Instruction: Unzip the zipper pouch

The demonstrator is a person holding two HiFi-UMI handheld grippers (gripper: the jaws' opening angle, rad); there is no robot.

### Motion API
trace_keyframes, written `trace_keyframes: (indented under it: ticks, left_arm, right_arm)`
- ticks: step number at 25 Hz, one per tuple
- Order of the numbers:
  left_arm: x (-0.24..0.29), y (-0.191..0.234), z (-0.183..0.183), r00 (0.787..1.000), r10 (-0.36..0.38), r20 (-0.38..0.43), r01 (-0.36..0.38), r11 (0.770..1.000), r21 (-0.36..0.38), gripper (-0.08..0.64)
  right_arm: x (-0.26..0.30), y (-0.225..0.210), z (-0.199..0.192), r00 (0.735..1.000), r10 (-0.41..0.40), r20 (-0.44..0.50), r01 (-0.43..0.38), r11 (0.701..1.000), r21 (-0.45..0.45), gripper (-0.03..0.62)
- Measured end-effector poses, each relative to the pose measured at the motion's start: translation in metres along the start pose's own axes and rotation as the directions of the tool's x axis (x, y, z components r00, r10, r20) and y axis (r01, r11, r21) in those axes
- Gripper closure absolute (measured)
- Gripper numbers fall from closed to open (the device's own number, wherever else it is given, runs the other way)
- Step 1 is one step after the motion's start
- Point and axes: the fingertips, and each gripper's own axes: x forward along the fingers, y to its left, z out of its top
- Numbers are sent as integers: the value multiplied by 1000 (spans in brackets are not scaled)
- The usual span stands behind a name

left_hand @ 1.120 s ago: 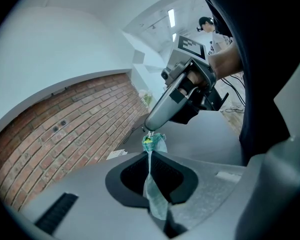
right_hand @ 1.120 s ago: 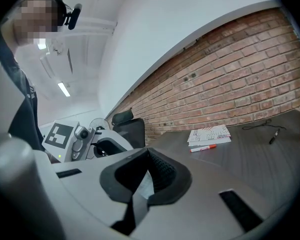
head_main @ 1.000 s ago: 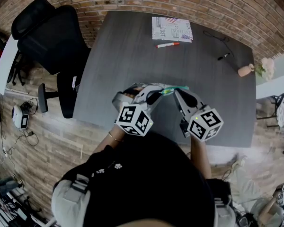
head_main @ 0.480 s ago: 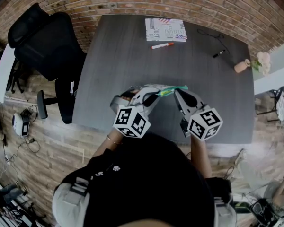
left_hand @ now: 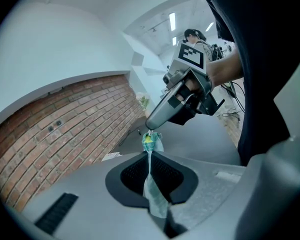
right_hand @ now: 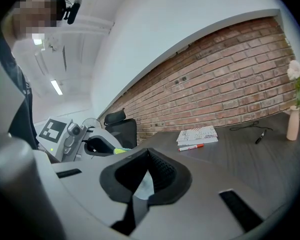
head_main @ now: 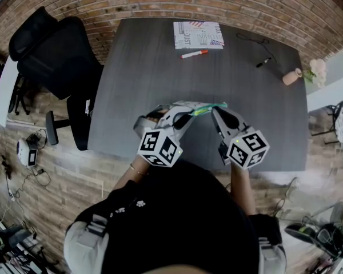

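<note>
The left gripper (left_hand: 151, 181) is clamping one end of the zipper pouch (left_hand: 155, 198) while the right gripper (left_hand: 149, 129) is pinching the opposite end, the pouch's length stretching straight between them.

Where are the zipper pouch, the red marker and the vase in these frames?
zipper pouch (left_hand: 153, 196): left gripper view, its pale fabric strip.
red marker (head_main: 194, 54): head view, middle of its barrel.
vase (right_hand: 292, 125): right gripper view, its body.
</note>
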Motion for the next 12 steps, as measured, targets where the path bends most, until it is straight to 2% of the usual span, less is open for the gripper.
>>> trace_keyframes:
  ticks: [12]
  left_arm:
    - [3, -1, 3, 1000, -9, 11, 9, 1000, -9, 553]
  right_arm:
    - [-7, -15, -2, 999, -44, -4, 44, 999, -4, 591]
